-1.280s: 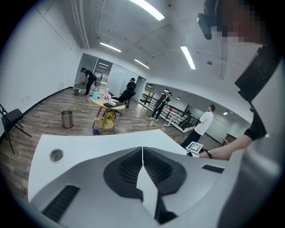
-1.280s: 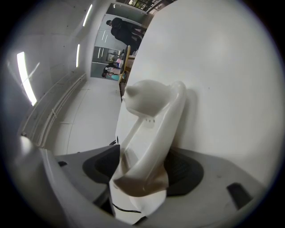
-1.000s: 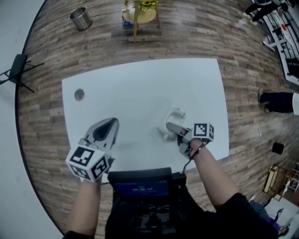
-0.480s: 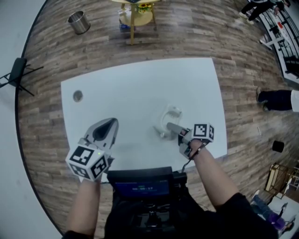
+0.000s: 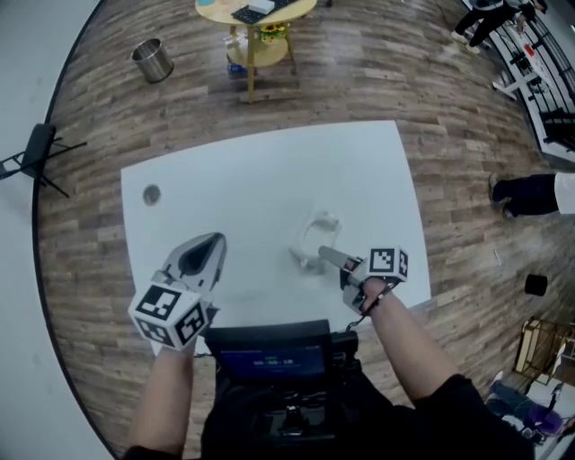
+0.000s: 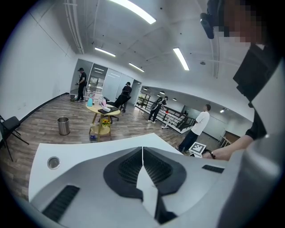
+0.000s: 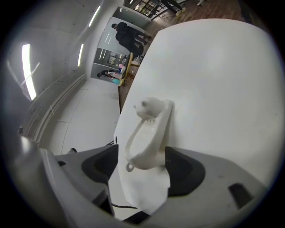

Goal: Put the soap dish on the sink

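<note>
The soap dish (image 5: 314, 237) is a white moulded piece with a small animal figure at its far end (image 7: 149, 128). It sits right of centre on the white table (image 5: 260, 171), and my right gripper (image 5: 323, 253) is shut on its near end; whether it rests on the table or hangs just above, I cannot tell. In the right gripper view the dish stands between the two dark jaw pads of that gripper (image 7: 142, 162). My left gripper (image 5: 216, 239) hovers over the table's front left, jaws pressed together with nothing in them (image 6: 142, 149). No sink is in view.
A small round metal grommet (image 5: 151, 194) sits in the table's left part. Beyond the table stand a steel bin (image 5: 153, 59), a round yellow side table (image 5: 256, 11) and a black stand (image 5: 36, 144). A person's feet (image 5: 521, 193) are at the right.
The right gripper and the soap dish have shifted slightly left and toward me in the head view. The view itself has drifted. The left gripper has held its place.
</note>
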The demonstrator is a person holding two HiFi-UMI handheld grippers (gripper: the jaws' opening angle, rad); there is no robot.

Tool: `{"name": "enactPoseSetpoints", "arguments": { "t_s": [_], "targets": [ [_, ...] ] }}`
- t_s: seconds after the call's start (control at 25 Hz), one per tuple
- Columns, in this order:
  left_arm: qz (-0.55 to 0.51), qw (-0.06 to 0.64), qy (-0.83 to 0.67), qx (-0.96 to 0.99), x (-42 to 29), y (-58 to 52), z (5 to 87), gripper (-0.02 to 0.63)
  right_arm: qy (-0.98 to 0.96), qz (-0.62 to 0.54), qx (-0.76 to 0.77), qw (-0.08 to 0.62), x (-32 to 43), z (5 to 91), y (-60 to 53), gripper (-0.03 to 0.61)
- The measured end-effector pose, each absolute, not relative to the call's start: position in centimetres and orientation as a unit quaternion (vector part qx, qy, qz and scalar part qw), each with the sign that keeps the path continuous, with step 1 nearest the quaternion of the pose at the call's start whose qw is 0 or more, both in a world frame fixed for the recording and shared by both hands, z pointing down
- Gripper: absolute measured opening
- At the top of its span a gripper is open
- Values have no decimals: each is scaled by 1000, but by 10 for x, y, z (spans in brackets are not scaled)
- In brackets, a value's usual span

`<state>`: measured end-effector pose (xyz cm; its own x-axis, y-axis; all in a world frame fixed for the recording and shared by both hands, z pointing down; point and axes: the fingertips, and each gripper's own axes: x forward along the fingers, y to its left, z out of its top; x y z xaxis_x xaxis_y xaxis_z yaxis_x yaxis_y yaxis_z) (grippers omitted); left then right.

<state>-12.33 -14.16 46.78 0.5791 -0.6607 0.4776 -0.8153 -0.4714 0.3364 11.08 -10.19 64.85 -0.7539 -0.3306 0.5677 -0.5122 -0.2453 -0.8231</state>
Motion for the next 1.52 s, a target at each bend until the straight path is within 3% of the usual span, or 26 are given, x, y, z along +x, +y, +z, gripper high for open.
{"name": "enactPoseSetpoints", "arguments": {
  "t_s": [0.32, 0.4, 1.0, 1.2, 1.52],
  "targets": [
    [130, 259, -450, 845, -129, -138, 451, 9, -648, 679, 343, 30, 108, 621, -113, 334],
    [129, 256, -455, 843, -133, -136, 449, 9, -661, 664, 349, 26, 108, 615, -117, 281],
    [129, 245, -462, 843, -144, -120, 444, 9, -751, 571, 332, 19, 93, 568, -119, 261],
    [129, 240, -459, 846, -145, -116, 443, 9, -776, 543, 321, -9, 91, 546, -114, 197],
    [135, 230, -459, 847, -148, -113, 438, 9, -797, 517, 310, -38, 90, 524, -111, 176]
  ]
}}
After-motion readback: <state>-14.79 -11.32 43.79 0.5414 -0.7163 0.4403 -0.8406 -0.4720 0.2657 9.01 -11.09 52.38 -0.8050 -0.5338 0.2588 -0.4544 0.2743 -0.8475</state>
